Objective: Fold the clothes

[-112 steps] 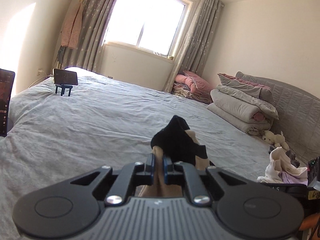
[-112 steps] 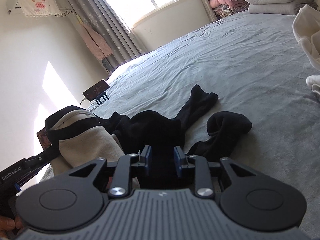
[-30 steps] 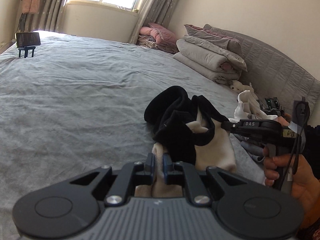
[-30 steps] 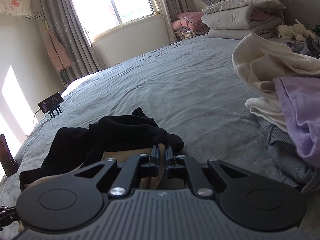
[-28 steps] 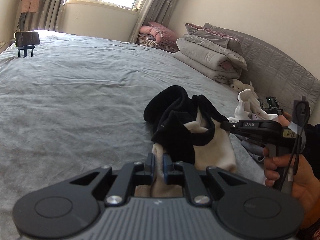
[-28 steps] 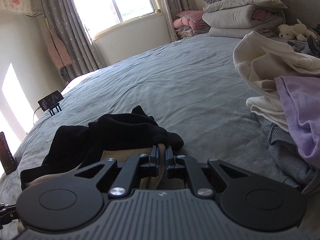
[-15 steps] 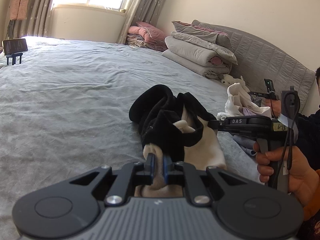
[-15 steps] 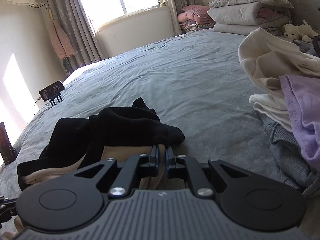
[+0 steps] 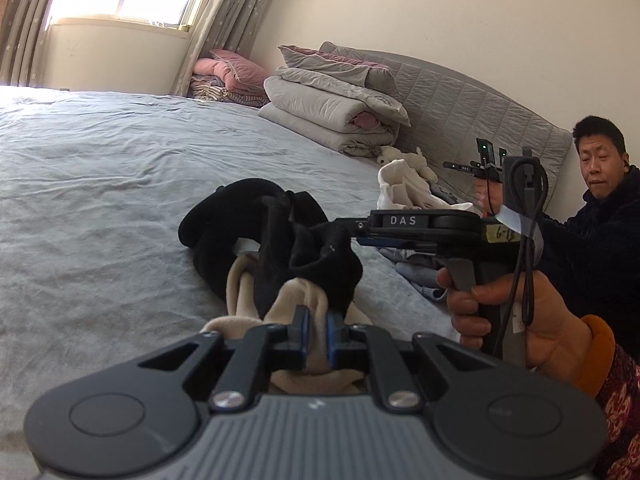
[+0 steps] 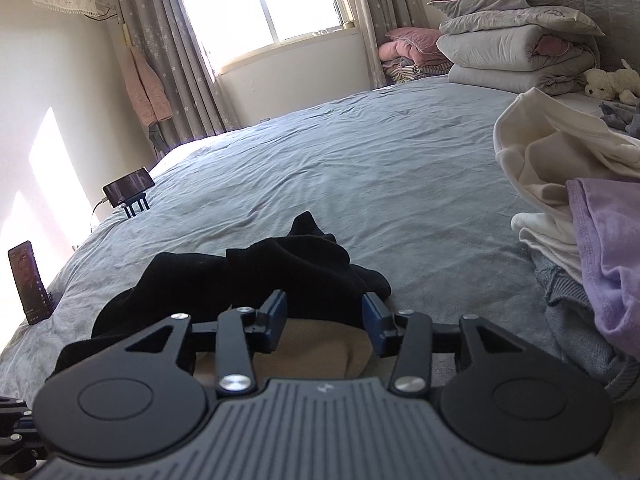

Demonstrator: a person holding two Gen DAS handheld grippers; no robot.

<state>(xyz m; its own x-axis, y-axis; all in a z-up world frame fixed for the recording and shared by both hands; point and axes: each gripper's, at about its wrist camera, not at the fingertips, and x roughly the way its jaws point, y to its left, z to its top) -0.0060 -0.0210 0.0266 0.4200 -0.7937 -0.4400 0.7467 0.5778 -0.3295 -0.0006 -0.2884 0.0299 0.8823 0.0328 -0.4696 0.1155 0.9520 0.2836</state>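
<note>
Garment point(image 9: 304, 308) pinched by left hand-held gripper point(image 9: 316, 338); right point(image 10: 325, 322) opening.

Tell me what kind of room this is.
A bedroom, almost certainly. A large bed with a grey sheet fills the view, folded quilts and pillows are stacked against a padded headboard, and a curtained window stands at the far side.

Garment point(image 10: 280, 276) on bed point(image 10: 380, 184) — clothes pile point(image 10: 568, 208) right, folded quilts point(image 10: 516, 52) behind.
</note>
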